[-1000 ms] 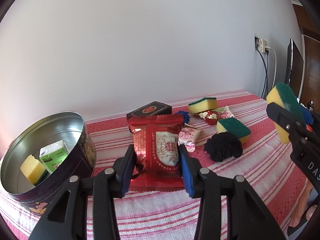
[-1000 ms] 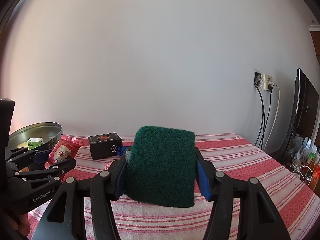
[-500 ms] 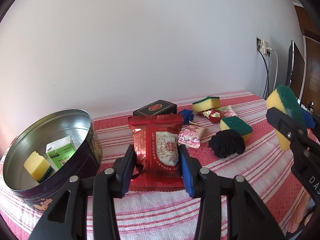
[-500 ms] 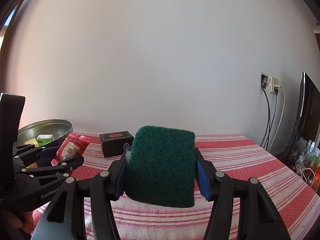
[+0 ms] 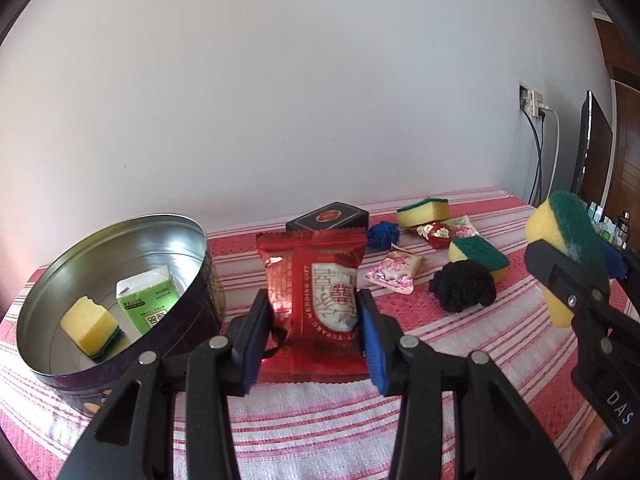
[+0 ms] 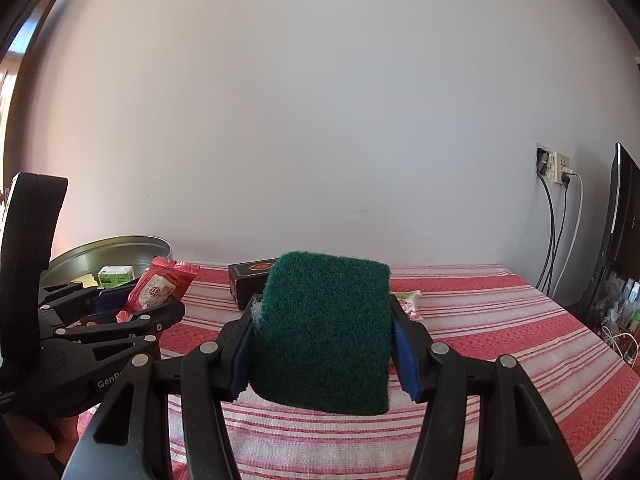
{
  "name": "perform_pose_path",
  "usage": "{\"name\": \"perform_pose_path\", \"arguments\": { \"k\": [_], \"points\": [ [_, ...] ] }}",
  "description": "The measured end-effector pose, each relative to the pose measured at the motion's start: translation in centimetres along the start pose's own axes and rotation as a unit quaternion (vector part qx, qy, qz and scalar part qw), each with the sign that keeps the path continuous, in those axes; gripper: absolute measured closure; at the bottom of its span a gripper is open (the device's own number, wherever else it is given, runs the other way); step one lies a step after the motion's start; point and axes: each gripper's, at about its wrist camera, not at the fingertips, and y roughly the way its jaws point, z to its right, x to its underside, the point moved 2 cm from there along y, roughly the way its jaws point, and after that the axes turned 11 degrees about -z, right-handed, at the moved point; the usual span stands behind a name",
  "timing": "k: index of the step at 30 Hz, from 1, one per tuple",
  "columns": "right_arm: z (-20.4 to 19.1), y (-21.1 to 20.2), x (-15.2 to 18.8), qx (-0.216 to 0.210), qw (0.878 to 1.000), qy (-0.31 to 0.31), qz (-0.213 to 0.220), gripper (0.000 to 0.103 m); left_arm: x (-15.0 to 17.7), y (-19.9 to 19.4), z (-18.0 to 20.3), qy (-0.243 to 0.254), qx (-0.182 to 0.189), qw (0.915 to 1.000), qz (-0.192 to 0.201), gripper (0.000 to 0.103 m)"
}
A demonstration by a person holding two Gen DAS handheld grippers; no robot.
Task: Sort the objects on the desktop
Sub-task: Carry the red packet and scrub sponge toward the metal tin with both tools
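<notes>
My left gripper (image 5: 316, 340) is shut on a red snack packet (image 5: 316, 300) and holds it above the striped cloth, just right of a round metal tin (image 5: 52, 368). The tin holds a yellow sponge (image 5: 90, 328) and a green carton (image 5: 148, 304). My right gripper (image 6: 324, 344) is shut on a green-and-yellow sponge (image 6: 324, 332), held above the table; this sponge also shows at the right in the left wrist view (image 5: 568, 240). The left gripper and its packet (image 6: 160, 284) show at the left of the right wrist view.
On the red striped cloth (image 5: 320, 420) lie a black box (image 5: 328, 218), a blue ball (image 5: 383, 234), two more sponges (image 5: 424, 210) (image 5: 478, 254), a black cloth ball (image 5: 464, 286), a pink packet (image 5: 394, 272) and a red packet (image 5: 438, 232). A monitor (image 6: 616, 232) stands right.
Both grippers have shifted left toward the tin with their loads still held. The tin looks larger and nearer in both views.
</notes>
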Motion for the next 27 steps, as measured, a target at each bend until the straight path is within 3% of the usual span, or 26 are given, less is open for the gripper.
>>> {"name": "perform_pose_path", "arguments": {
  "k": [8, 27],
  "points": [
    [-2.6, 0.3, 0.1, -0.031, 0.999, -0.009, -0.009, 0.043, 0.1, -1.4, -2.6, -0.019, -0.009, 0.9997, 0.010, 0.061],
    [-12.0, 2.0, -1.9, -0.110, 0.993, -0.039, -0.010, 0.043, 0.8, -3.6, -12.4, -0.067, -0.097, 0.9927, 0.027, 0.061]
  ]
}}
